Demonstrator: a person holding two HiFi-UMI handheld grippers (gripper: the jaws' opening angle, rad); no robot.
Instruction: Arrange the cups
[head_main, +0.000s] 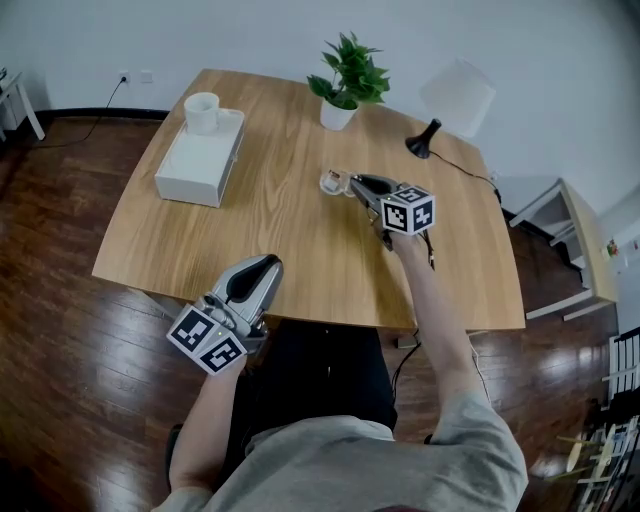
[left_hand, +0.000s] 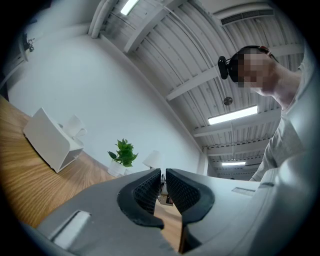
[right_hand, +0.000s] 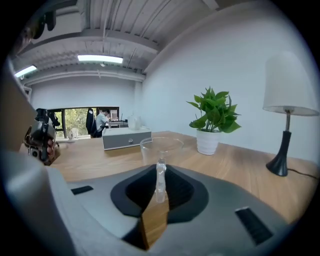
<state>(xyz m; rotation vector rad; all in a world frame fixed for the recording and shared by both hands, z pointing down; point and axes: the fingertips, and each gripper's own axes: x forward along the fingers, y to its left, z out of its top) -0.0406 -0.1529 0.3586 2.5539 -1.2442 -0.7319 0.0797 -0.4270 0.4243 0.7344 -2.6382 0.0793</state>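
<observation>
A clear glass cup (head_main: 331, 181) stands on the wooden table (head_main: 290, 250) right of centre. My right gripper (head_main: 352, 186) is shut on the cup's handle; in the right gripper view the thin glass handle (right_hand: 160, 177) is pinched between the pads and the cup's bowl (right_hand: 161, 147) stands just beyond them. A white cup (head_main: 202, 112) sits on top of a white box (head_main: 200, 158) at the table's far left. My left gripper (head_main: 262, 268) hovers over the table's front edge with its jaws together and nothing between them (left_hand: 163, 187).
A potted plant (head_main: 346, 85) and a white-shaded lamp (head_main: 455, 100) stand at the table's far right, the lamp's cord trailing off the edge. Small side tables stand on the dark wood floor to the right (head_main: 570, 250) and far left.
</observation>
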